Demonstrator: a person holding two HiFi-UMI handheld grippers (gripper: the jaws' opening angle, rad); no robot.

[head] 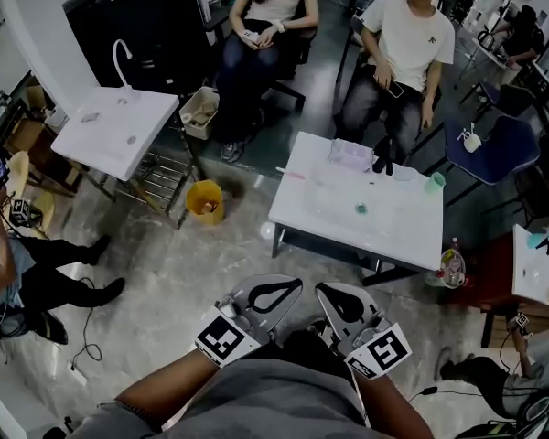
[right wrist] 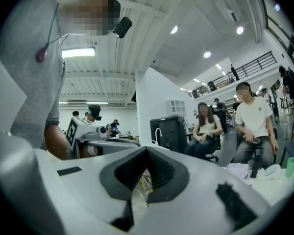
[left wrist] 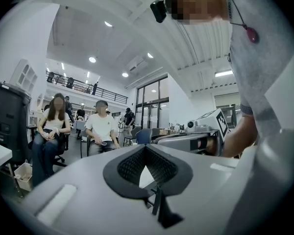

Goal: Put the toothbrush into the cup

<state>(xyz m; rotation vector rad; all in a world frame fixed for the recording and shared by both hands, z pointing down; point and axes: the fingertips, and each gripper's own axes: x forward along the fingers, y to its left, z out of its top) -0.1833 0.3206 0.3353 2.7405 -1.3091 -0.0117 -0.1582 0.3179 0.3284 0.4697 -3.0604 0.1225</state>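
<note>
Down by my chest, I hold the left tongs and right tongs pressed together on nothing, presumably because the white surface lies well ahead.

Matt grey left tongs, glossy table

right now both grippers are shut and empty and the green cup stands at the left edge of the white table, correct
Not quite. The green cup stands at the right edge of the white table, not the left; the head view shows it. The rest holds: the left gripper and the right gripper are both shut and empty.
</note>
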